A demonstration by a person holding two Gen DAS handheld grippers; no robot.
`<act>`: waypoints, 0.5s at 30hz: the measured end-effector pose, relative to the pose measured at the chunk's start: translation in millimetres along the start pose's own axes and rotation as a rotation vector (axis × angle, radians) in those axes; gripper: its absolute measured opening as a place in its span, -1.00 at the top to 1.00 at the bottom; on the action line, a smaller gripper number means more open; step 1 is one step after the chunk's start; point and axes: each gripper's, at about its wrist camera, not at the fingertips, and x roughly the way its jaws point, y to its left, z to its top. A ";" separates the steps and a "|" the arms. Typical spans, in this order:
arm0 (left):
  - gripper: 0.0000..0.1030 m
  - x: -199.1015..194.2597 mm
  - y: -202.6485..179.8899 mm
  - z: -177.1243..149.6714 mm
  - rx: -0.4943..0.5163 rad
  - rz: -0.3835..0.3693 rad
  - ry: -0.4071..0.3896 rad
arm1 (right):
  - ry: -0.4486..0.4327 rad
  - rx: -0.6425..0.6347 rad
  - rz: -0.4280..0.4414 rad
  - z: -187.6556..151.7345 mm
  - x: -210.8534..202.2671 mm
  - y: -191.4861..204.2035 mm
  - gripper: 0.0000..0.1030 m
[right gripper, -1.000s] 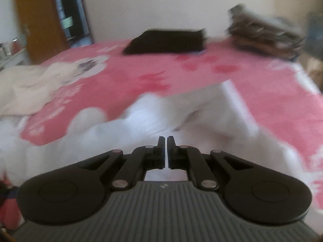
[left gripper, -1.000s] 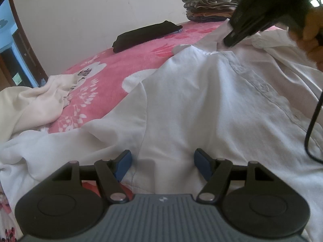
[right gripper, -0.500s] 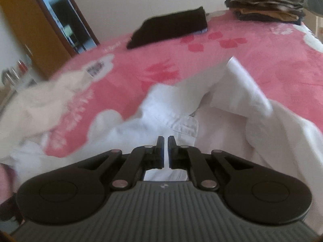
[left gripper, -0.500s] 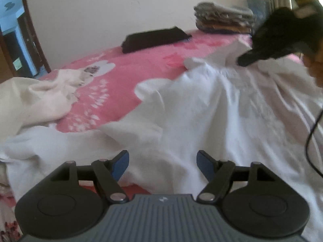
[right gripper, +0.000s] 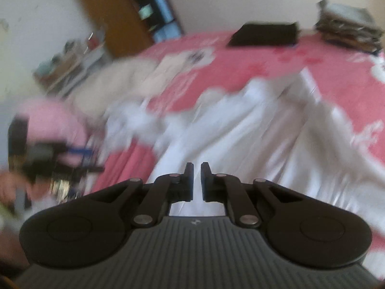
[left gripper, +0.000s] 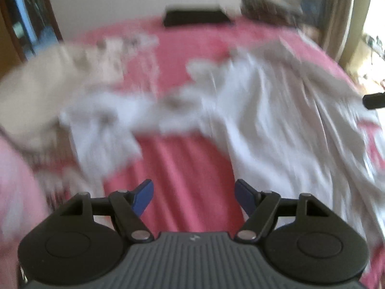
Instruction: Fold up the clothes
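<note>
A white shirt [left gripper: 276, 120] lies spread and wrinkled on the pink bed [left gripper: 187, 168], one sleeve trailing to the left; it also shows in the right wrist view [right gripper: 252, 139]. Both views are blurred by motion. My left gripper [left gripper: 194, 196] is open and empty, over bare pink sheet just left of the shirt's body. My right gripper [right gripper: 197, 180] has its jaws nearly together with a narrow gap, nothing visibly between them, above the shirt's near edge. The left gripper appears at the left of the right wrist view [right gripper: 60, 159].
A cream garment [left gripper: 48, 79] lies crumpled at the bed's left. A folded black garment [left gripper: 196, 18] and a stack of folded clothes [left gripper: 267, 2] sit at the far side by the wall. A doorway [right gripper: 149, 7] is at the back left.
Both grippers have pulled back toward the near edge of the bed. The left one now hangs over bare sheet instead of the shirt. The right jaws have parted slightly.
</note>
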 end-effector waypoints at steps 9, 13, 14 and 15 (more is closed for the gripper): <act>-0.11 1.0 -29.8 -129.7 -0.024 -0.132 0.211 | 0.184 -0.029 0.042 -96.5 16.7 49.5 0.89; 0.06 1.4 -36.5 -153.9 -0.015 -0.093 0.199 | 0.227 -0.005 0.045 -119.1 20.5 56.2 0.89; 0.10 1.4 -37.8 -157.0 -0.012 -0.085 0.195 | 0.238 0.000 0.046 -124.8 21.4 57.8 0.89; 0.21 1.0 -38.3 -158.6 -0.008 -0.075 0.191 | 0.249 0.006 0.046 -130.4 22.4 59.5 0.89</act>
